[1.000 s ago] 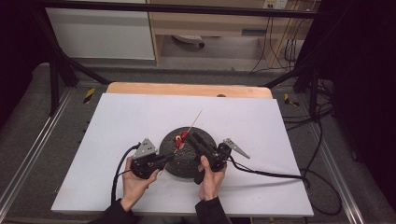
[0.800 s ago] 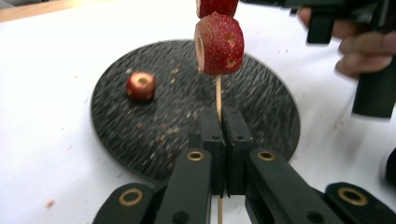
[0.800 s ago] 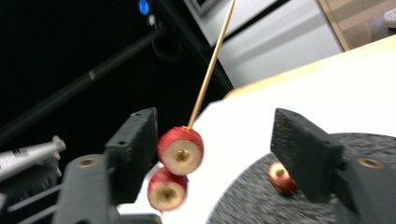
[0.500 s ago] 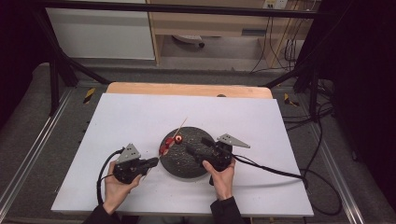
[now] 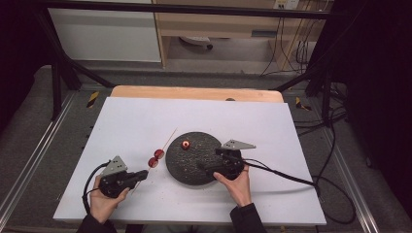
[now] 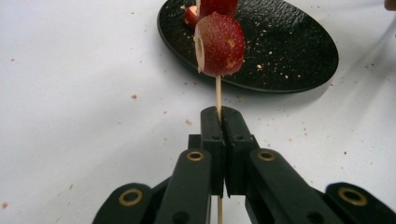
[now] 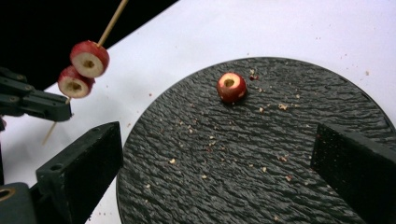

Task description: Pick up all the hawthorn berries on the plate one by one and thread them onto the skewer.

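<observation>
The white-topped desk lies bare across its far half and along both side edges, leaving wide room there. The round black textured stone plate sits near the middle of the front half, one cored red fruit piece by its far rim. The right claw hovers over the plate's near right part, its jaws just opened wide around nothing. Left of the plate, clear of its rim, the left claw is clamped tight on a thin wooden skewer carrying two red fruit slices.
</observation>
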`<state>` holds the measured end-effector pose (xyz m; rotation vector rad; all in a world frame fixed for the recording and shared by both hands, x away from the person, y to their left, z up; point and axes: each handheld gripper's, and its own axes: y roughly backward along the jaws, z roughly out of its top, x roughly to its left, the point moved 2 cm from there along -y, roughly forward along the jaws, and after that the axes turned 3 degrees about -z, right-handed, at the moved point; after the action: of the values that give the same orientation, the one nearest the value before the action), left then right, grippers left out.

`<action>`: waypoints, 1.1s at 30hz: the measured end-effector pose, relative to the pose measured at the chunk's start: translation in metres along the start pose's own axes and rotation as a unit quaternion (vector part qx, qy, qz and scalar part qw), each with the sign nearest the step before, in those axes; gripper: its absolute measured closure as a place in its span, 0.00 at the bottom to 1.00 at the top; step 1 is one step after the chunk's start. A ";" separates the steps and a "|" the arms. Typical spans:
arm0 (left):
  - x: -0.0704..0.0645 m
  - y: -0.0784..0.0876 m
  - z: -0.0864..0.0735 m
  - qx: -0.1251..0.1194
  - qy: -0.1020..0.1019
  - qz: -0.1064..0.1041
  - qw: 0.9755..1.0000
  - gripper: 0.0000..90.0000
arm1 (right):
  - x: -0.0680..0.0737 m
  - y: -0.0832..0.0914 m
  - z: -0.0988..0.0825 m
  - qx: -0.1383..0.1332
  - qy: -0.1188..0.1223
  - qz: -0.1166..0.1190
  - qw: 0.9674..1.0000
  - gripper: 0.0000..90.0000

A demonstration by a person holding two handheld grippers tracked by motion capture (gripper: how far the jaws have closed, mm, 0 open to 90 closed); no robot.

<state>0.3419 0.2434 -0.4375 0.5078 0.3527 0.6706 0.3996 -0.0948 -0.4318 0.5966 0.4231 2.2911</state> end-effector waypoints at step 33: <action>0.009 0.010 -0.010 0.007 0.004 0.007 1.000 0.98 | 0.000 -0.057 0.057 0.156 0.145 -0.028 0.977 0.07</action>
<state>0.3389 0.2600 -0.4416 0.5212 0.3610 0.6844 0.4615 -0.0482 -0.4104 0.3909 0.9426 2.2788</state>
